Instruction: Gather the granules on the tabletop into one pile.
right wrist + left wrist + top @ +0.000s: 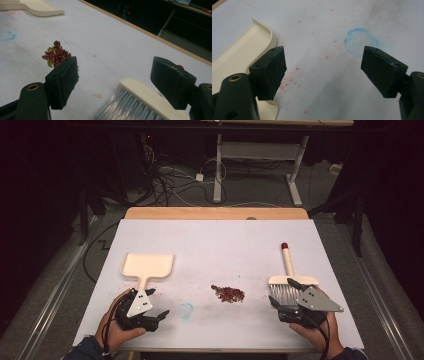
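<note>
The left gripper (159,314) rests low over the near left part of the desk (215,245), held in the person's left hand (114,326), and its jaws stand wide apart with nothing between them. In the left gripper view the bare white surface lies between the two black pads, speckled with small red crumbs, and a faint blue ring (359,42) is drawn on the sheet just beyond the far jaw. The cream dustpan (242,52) lies just beside the other jaw, its handle running down behind that pad; whether pad and handle touch I cannot tell. From the high view the dustpan (147,266) sits just ahead of this gripper, with its handle pointing back toward the hand.

The right gripper (283,295) hangs over the near right part of the desk in the right hand (314,330), jaws likewise spread wide and clamped on nothing. The hand brush (288,280) lies under and just ahead of them: in the right gripper view its grey bristles (125,106) and cream back (150,98) fill the gap low between the jaws, nearer to the right-hand pad, and neither pad presses on it. Its handle with the red tip (284,246) points away from the jaws, toward the far edge of the desk.

A small heap of red and greenish beans (56,56) lies on the sheet beyond the left-hand pad of the right gripper, between the two grippers in the high view (228,293).
</note>
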### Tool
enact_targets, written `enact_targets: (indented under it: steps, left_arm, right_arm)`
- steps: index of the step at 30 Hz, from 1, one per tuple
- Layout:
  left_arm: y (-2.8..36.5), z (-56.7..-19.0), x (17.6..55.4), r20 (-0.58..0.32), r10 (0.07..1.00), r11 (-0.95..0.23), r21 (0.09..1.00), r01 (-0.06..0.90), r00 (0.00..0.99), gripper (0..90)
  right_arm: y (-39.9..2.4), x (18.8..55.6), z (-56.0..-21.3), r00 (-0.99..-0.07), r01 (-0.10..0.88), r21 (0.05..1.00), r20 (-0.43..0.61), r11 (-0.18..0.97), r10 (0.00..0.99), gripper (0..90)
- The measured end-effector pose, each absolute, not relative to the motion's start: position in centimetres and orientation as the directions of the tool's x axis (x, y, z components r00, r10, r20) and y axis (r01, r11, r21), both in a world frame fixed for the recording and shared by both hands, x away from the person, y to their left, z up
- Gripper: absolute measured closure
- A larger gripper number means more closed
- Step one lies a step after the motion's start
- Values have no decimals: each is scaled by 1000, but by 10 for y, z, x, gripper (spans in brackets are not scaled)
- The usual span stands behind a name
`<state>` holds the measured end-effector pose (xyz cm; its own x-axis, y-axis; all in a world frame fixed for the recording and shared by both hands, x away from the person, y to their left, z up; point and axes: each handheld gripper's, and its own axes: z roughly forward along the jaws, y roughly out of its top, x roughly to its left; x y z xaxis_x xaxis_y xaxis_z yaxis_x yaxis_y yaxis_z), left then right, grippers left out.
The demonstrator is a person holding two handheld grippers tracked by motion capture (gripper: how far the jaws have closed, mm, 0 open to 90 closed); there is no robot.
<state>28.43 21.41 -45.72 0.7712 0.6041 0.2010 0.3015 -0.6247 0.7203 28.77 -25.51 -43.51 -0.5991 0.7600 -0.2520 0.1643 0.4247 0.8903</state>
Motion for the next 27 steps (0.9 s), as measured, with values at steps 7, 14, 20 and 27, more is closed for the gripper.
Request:
enact_targets:
  steps: [7,14,20,27]
  left_arm:
    - [211,-457,286,211,599,-631,719,292,772,197]
    - [211,-456,284,241,601,-638,720,275,762,178]
    - [209,-455,284,246,599,-636,724,266,762,175]
    - [209,-456,281,260,583,-650,718,250,770,175]
  right_arm:
    - [-261,283,-447,-594,183,879,-258,440,762,202]
    - [-264,277,-455,-584,183,867,-284,464,761,162]
    - [-267,276,-453,-575,183,875,-275,448,770,162]
    - [-273,276,-447,-551,178,893,-256,412,794,163]
